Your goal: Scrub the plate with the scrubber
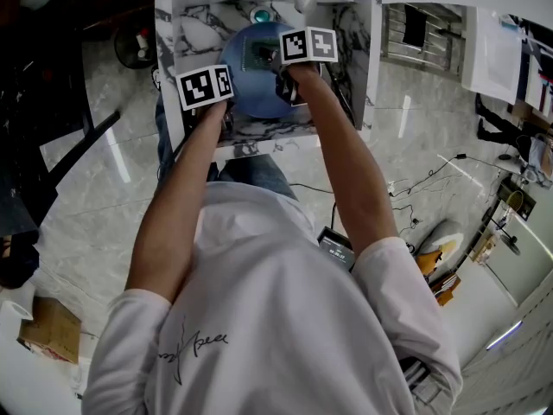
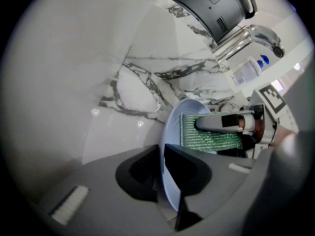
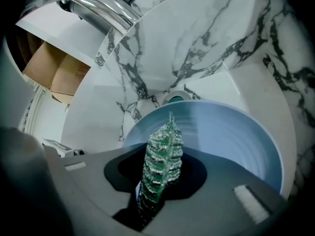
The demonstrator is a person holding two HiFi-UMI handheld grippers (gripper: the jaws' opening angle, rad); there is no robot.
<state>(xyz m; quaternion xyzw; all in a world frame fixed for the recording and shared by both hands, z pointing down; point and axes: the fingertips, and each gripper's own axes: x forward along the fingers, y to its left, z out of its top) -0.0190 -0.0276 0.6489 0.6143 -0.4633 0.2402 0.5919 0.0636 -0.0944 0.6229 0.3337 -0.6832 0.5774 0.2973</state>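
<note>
A light blue plate (image 1: 256, 89) stands on edge over the marble sink (image 1: 194, 20). My left gripper (image 2: 161, 167) is shut on the plate's rim (image 2: 171, 132), low on its left side. In my right gripper (image 3: 158, 178) sits a glittery green scrubber (image 3: 162, 146), pinched edge-on between the jaws. The scrubber (image 2: 209, 137) lies flat against the plate's inner face, with one right gripper finger (image 2: 224, 123) on top of it. In the head view both marker cubes are over the sink: the left gripper (image 1: 223, 115) at the plate's lower left, the right gripper (image 1: 278, 67) over its middle.
A chrome faucet (image 3: 101, 6) arches above the sink, and the drain (image 3: 175, 97) shows just past the plate (image 3: 236, 136). A labelled bottle (image 2: 247, 73) stands by the tap. On the floor lie a cardboard box (image 1: 52, 331) and cables (image 1: 415, 184).
</note>
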